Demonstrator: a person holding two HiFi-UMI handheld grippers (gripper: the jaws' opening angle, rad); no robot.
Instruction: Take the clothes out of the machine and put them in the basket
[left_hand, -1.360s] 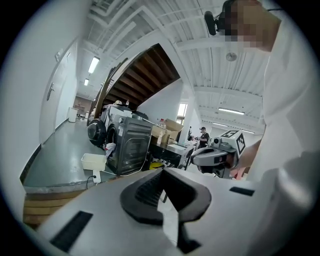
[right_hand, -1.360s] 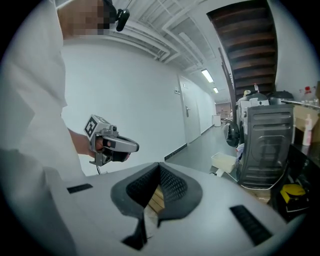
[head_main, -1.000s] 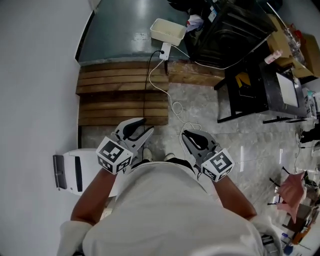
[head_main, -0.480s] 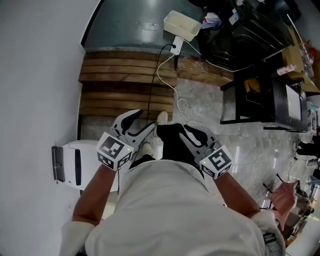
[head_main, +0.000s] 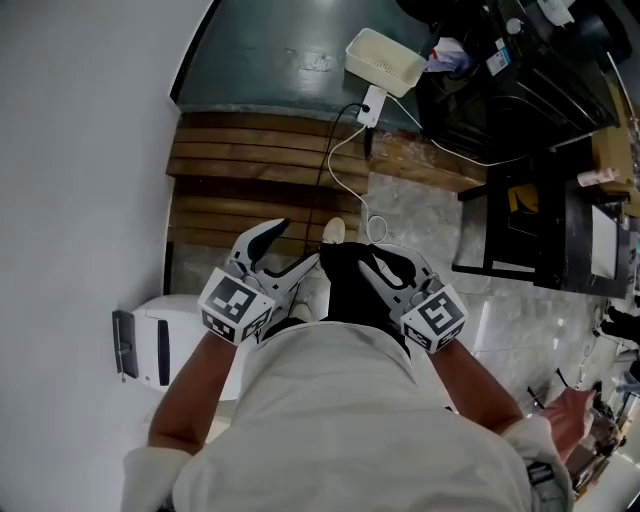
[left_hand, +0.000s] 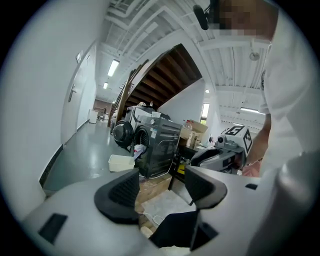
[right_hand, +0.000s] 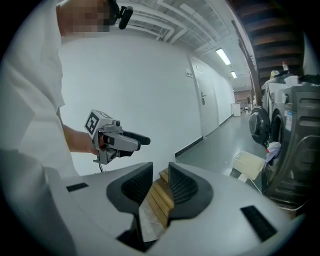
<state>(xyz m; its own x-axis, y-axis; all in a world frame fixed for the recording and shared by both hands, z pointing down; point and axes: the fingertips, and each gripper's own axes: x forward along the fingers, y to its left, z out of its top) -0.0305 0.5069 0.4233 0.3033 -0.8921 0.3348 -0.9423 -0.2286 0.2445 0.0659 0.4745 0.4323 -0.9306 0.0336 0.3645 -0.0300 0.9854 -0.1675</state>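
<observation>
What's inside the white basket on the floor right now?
From the head view, the white basket looks empty, with only its pale bottom showing. The left gripper view shows just its outer wall, so the inside is hidden from there.

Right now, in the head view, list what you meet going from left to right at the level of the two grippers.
White box-shaped unit → left gripper, its empty jaws just opened wider → right gripper → black stand.

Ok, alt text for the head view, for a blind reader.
A person in a white shirt, seen from above, holds out two grey grippers: the left gripper, its empty jaws just opened wider, and the right gripper, empty jaws slightly apart. Ahead lie brown wooden slats, a white plastic basket and a black washing machine.
</observation>
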